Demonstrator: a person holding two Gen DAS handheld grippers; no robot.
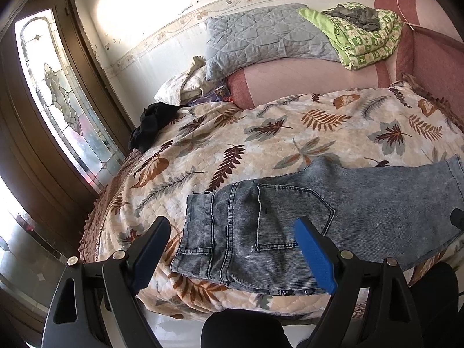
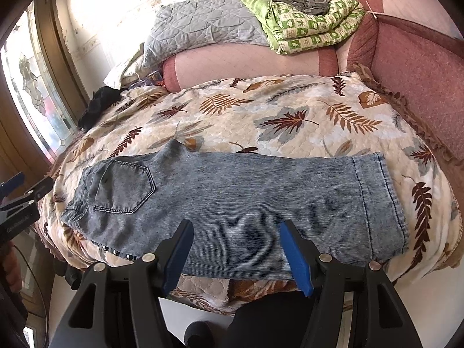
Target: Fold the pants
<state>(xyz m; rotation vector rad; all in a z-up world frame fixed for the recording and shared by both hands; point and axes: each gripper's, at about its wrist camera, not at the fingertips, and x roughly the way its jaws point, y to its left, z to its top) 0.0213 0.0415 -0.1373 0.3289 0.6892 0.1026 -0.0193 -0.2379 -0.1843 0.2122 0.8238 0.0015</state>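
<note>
**Jeans laid flat on a bed, two open grippers waiting at the near edge**

A pair of faded blue jeans [image 2: 232, 200] lies flat along the near edge of a bed covered by a cream bedspread [image 2: 261, 116] printed with brown and grey leaves. The jeans appear already doubled leg over leg, back pocket facing up. Their long axis runs across the view: waistband to the left, hem cuff to the right.

The left gripper [image 1: 232, 246] hangs just above the waistband end, pointing down and forward, its jaws wide apart with nothing between them. The right gripper [image 2: 236, 249] hangs over the near edge of the leg, about midway along, its jaws also apart and holding nothing. So the left hand is nearer the waist, and the right is nearer the hem, though the cuff lies off to its right.

My judgement: the next fold would bring the hem across to the waist, so the right gripper would first have to travel right to reach the cuff.

The near long edge of the jeans sits close to the bed's drop-off, and a little fabric seems to overhang. Beyond the jeans the bedspread is open and flat. Well apart at the far side lie a grey quilted pillow [image 1: 266, 37], a folded green blanket [image 1: 368, 43] and a dark garment [image 1: 150, 124] near the left edge.
</note>
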